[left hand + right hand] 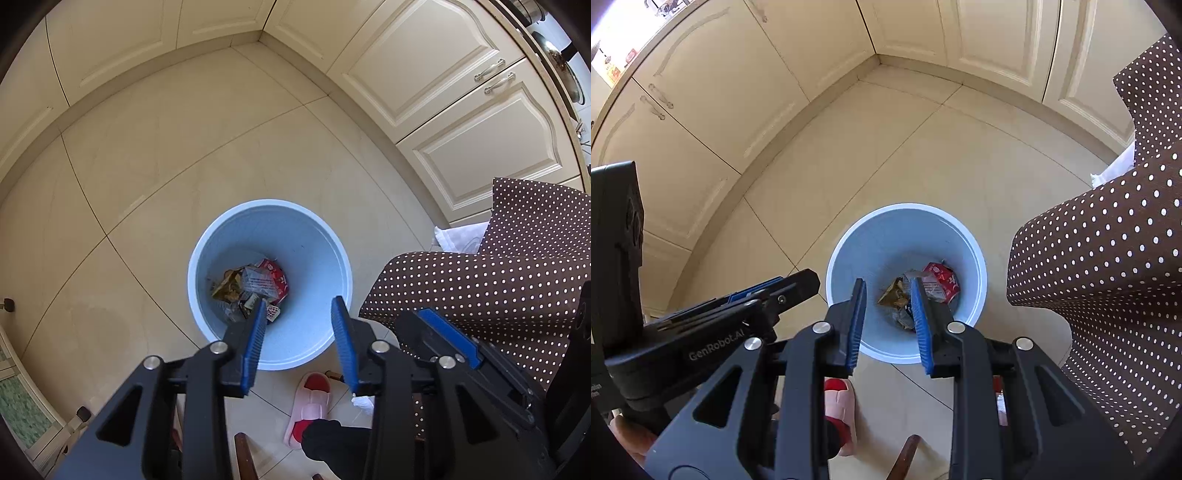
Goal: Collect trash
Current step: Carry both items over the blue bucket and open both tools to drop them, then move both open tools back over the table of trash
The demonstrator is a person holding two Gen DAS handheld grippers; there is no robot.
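Kitchen corner, cream tiled floor point(166, 192) with cream cabinet doors point(436, 66) along the walls; a brown cloth with white dots point(480, 288) hangs at the right edge of both views. A pale blue bin point(314, 236) stands on the floor, close beside the cloth, and both cameras look steeply down into it. Trash lies at the bottom of the bin: a red carton point(277, 277), a yellow-brown wrapper point(225, 286), and crumpled clear plastic point(258, 282) between them, all touching in one heap. Left hand-held gripper point(299, 314) hangs above the near side of the bin mouth, jaws apart, nothing between the blue pads point(255, 339); the trash sits below and beyond its left fingertip, well clear of it. Right hand-held gripper point(888, 291) is also above the bin, near rim side, jaws apart with a narrower gap and nothing clamped; seen through that gap is the wrapper point(892, 293), with the red carton point(942, 278) just past the right fingertip, both down on the bin floor. The two hand-held grippers are side by side, each showing at the edge of the other's view. A pink-and-red slipper point(310, 406) rests on the floor on the near side of the bin, with a dark sock or trouser leg point(332, 439) at its heel.
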